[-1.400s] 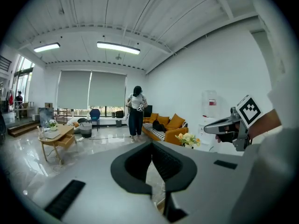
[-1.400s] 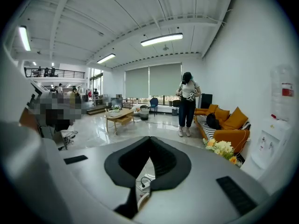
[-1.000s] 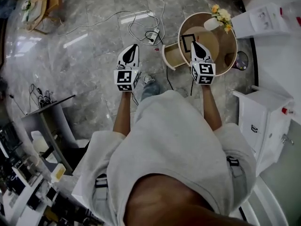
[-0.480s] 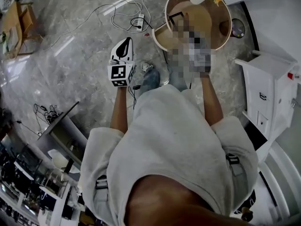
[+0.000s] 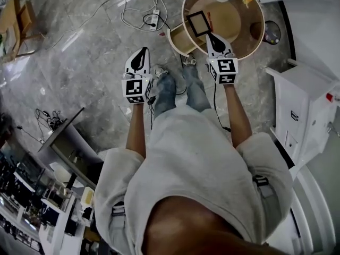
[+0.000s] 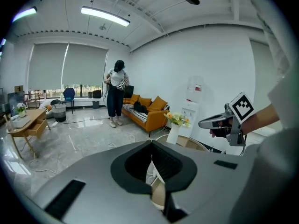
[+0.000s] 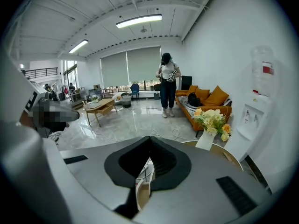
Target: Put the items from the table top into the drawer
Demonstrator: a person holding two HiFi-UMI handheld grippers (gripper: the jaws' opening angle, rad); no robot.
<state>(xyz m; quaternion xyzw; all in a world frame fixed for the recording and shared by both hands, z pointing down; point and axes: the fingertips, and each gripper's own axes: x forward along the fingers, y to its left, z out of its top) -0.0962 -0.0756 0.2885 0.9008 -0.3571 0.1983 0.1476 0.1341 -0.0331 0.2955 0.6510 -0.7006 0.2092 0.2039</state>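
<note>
Frame, black, square, flat on round table, just ahead of right gripper. We read jaws together, empty. Left gripper same, farther off. Open drawer beside frame.

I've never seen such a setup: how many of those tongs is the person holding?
2. The left tongs hang over the grey floor; the right tongs reach over the round table, beside the black frame. Nothing suggests a hidden third.
</note>
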